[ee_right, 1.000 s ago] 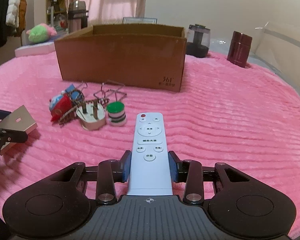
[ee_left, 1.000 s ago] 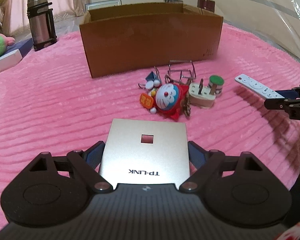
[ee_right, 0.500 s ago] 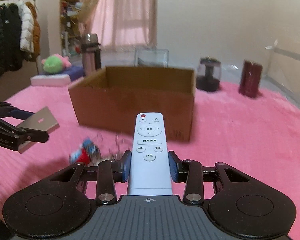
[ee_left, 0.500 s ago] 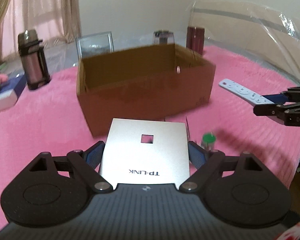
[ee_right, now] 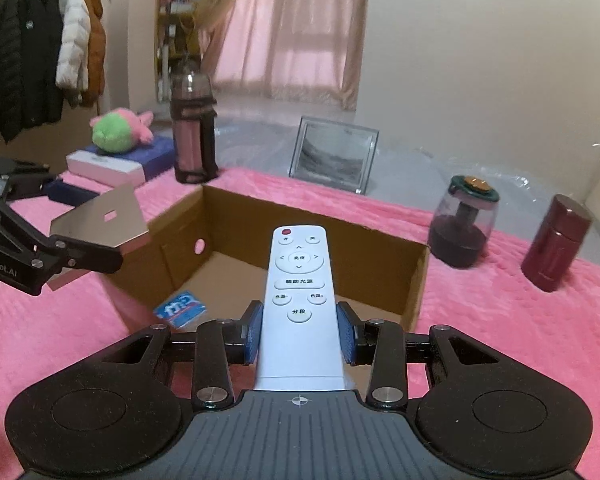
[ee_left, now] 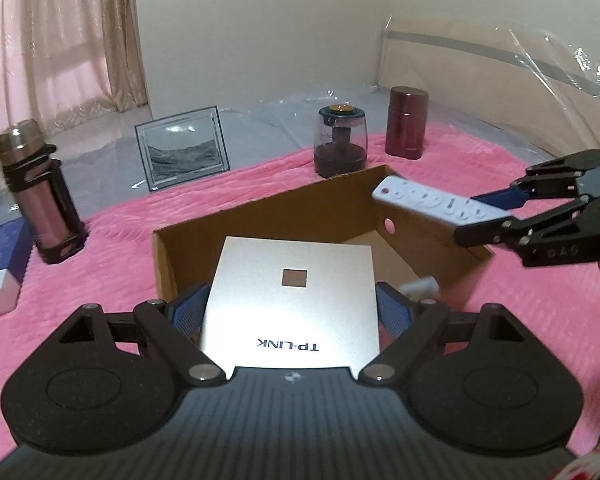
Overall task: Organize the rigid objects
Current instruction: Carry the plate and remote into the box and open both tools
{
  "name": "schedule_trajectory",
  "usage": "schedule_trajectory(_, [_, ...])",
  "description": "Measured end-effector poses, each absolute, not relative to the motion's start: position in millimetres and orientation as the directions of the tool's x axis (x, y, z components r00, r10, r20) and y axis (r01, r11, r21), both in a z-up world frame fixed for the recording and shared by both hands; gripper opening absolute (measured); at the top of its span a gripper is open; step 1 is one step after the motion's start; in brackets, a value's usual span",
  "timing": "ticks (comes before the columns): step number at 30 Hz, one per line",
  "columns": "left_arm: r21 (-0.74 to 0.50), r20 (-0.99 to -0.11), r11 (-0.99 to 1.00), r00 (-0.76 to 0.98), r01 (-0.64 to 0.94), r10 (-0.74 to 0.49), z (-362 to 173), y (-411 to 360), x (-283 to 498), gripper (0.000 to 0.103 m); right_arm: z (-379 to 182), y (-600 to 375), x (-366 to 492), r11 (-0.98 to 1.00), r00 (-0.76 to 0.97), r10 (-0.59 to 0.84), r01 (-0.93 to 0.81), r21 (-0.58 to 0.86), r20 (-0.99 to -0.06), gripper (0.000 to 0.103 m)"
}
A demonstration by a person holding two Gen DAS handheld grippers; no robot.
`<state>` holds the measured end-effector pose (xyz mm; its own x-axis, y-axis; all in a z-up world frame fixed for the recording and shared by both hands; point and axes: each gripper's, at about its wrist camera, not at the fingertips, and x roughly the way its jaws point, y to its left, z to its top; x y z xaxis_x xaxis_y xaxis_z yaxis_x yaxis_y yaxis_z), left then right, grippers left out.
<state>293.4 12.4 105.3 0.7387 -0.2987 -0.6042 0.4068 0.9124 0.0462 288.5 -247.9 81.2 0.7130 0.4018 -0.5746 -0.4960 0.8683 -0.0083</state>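
Above the open cardboard box [ee_left: 260, 220], the left gripper [ee_left: 292, 312] clamps the silver TP-LINK panel [ee_left: 292, 304]. From the right wrist, the right gripper [ee_right: 299, 332] grips the white remote [ee_right: 299, 280] over that box [ee_right: 380, 240].

Packet [ee_right: 181, 309] in box [ee_right: 384, 248]; jar [ee_right: 462, 224] — canister [ee_right: 556, 249] behind.

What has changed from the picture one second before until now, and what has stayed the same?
Both grippers rose from the pink blanket and moved forward to the cardboard box. The left gripper now carries the silver TP-LINK plate over the open box; the right gripper brings the white remote over it too. Unchanged: both jaws stay shut on their objects, and nothing was released.
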Motion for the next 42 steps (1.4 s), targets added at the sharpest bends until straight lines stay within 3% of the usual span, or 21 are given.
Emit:
schedule_trajectory(12, [0.003, -0.725, 0.901, 0.621, 0.435, -0.298, 46, -22, 382, 0.085, 27, -228, 377, 0.848, 0.589, 0.359, -0.53, -0.01, -0.724, 0.036])
schedule_trajectory(22, [0.011, -0.815, 0.872, 0.509, 0.49, -0.276, 14, -49, 407, 0.085, 2, -228, 390, 0.839, 0.538, 0.339, -0.544, -0.01, -0.772, 0.036])
schedule_trajectory(42, [0.032, -0.823, 0.876, 0.51, 0.481, -0.25, 9, -61, 408, 0.085, 19, -250, 373, 0.879, 0.638, 0.362, -0.476, 0.022, -0.68, 0.036])
